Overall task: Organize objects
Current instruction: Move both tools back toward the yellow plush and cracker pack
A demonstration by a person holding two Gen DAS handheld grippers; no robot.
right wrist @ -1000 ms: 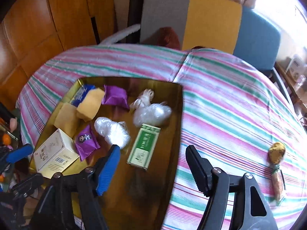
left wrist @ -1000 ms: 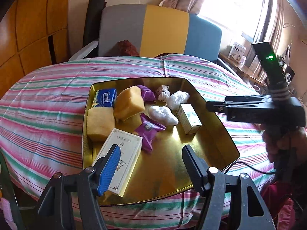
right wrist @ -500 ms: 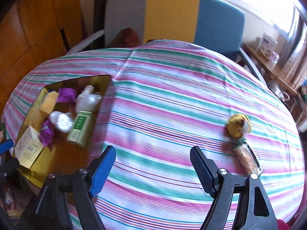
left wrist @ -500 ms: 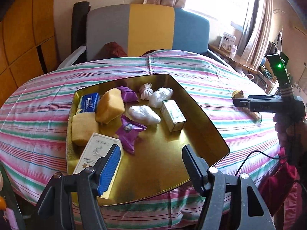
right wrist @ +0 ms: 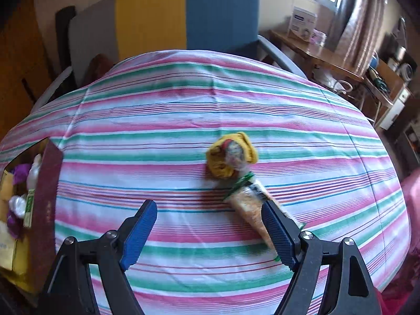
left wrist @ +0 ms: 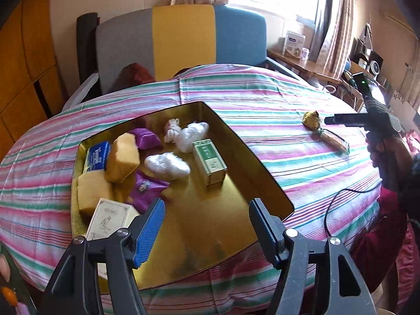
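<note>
A gold tray (left wrist: 223,223) sits on the striped tablecloth and holds yellow sponges (left wrist: 122,158), purple packets (left wrist: 145,137), white plastic bundles (left wrist: 166,164), a green box (left wrist: 210,160), a blue tissue pack (left wrist: 97,155) and a cream box (left wrist: 109,218). My left gripper (left wrist: 206,227) is open and empty over the tray's near edge. A cone-shaped wrapped toy with a yellow top (right wrist: 236,173) lies alone on the cloth; it also shows in the left wrist view (left wrist: 323,130). My right gripper (right wrist: 208,228) is open just before it, its right finger (right wrist: 278,233) over the cone's tip.
A round table with a pink, green and white striped cloth (right wrist: 183,110) fills both views. A grey, yellow and blue chair (left wrist: 183,36) stands behind it. A wooden side table with boxes (right wrist: 309,44) stands at the back right. The tray's edge (right wrist: 44,183) shows at the far left.
My right gripper has swung right, away from the tray and over to the cone toy. My left gripper has turned slightly right while staying over the tray's near edge.
</note>
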